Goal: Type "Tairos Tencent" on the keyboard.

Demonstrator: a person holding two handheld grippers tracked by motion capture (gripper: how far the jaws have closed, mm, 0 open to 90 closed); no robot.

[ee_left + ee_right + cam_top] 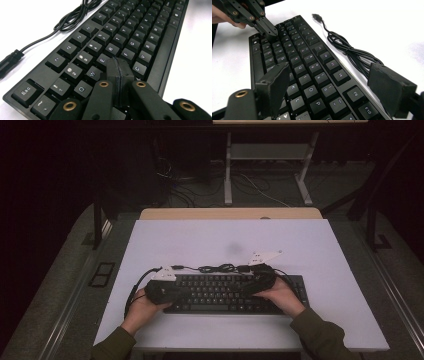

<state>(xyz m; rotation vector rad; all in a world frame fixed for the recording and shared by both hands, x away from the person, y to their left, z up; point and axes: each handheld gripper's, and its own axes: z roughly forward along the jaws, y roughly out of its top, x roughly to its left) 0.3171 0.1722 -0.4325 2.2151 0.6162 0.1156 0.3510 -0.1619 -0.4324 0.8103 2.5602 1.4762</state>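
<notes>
The left gripper (pixel 119 72), fingers clenched together on nothing, seems to press a keyboard (pixel 130 37) key; push straight down. The right gripper (pixel 342 85) hovers, fingers spread.

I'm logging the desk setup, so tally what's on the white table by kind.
Keyboards: 1, black keyboard
Cables: 1, bundled cable beside it
Grippers: 2, left gripper shut, its tips down at the keys; right gripper open above the keys
Total: 4
</notes>
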